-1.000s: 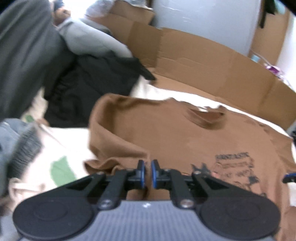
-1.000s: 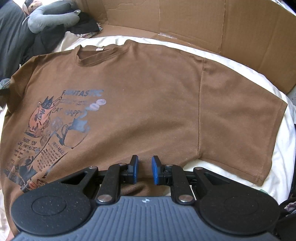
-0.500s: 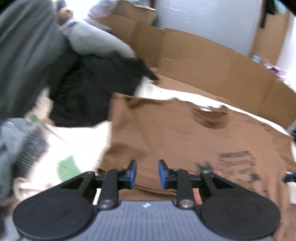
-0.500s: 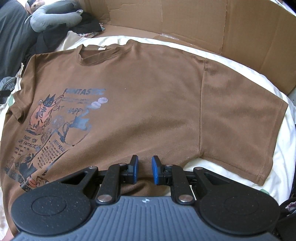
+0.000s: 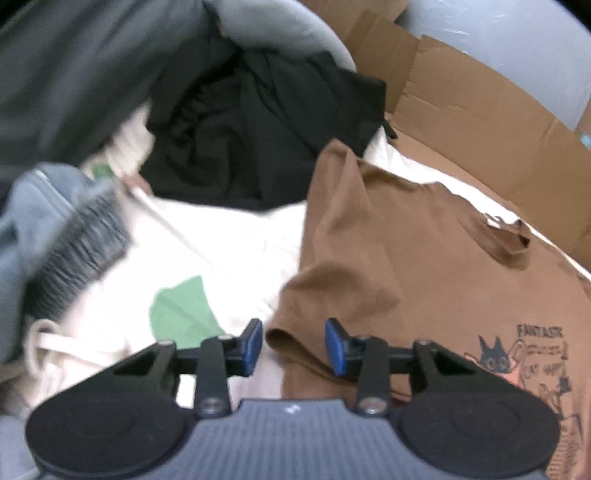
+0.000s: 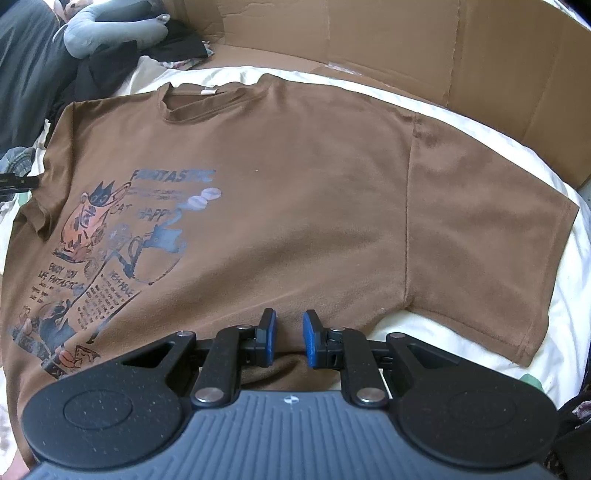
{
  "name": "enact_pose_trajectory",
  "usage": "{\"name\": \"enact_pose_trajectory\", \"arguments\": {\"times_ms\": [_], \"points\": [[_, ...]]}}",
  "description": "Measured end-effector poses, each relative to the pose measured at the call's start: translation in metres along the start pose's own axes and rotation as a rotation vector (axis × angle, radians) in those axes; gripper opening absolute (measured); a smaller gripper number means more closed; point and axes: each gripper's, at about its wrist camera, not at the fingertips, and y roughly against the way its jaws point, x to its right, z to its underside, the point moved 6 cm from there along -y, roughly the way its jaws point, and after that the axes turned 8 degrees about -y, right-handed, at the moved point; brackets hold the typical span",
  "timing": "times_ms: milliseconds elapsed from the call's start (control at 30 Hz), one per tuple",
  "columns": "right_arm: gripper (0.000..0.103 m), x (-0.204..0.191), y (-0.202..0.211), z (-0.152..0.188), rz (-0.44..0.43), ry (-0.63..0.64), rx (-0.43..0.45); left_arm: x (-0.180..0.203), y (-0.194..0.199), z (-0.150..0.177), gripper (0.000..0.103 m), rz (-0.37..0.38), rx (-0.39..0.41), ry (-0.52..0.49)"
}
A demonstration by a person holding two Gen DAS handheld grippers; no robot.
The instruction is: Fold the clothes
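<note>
From the left wrist, the left claw is gaping wide, empty, over the brown T-shirt sleeve's rumpled hem. From the right wrist, the right claw is sitting slightly parted (holding nothing), above the shirt's near side edge; the shirt is lying flat on the white sheet.

T-shirt on sheet, cardboard behind

The left gripper hung with its blue pads spread wide, pointing toward twelve o'clock, while the right gripper showed a narrower gap.
</note>
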Motion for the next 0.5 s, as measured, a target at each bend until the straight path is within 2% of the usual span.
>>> {"name": "enact_pose_trajectory", "arguments": {"times_ms": [67,100,167,267,367,500], "points": [[0.018,-0.001,0.001,0.0,-0.001,0.003,0.0,-0.005,0.003,-0.002,0.015,0.024,-0.004,0.002],[0.018,-0.001,0.002,0.0,-0.001,0.004,0.001,-0.008,0.004,-0.003,0.011,0.036,-0.006,0.003],[0.018,-0.001,0.003,-0.001,-0.002,0.006,0.002,-0.014,0.01,-0.007,0.008,0.044,0.001,-0.001],[0.018,-0.003,0.003,-0.001,-0.005,0.008,0.002,-0.029,0.028,-0.023,0.003,0.008,0.029,-0.043],[0.018,-0.005,0.002,-0.001,-0.009,0.01,0.001,-0.05,0.043,-0.042,0.003,-0.051,0.05,-0.075],[0.018,-0.008,0.002,-0.002,-0.014,0.013,0.0,-0.078,0.05,-0.06,0.003,-0.1,0.044,-0.038]]}}
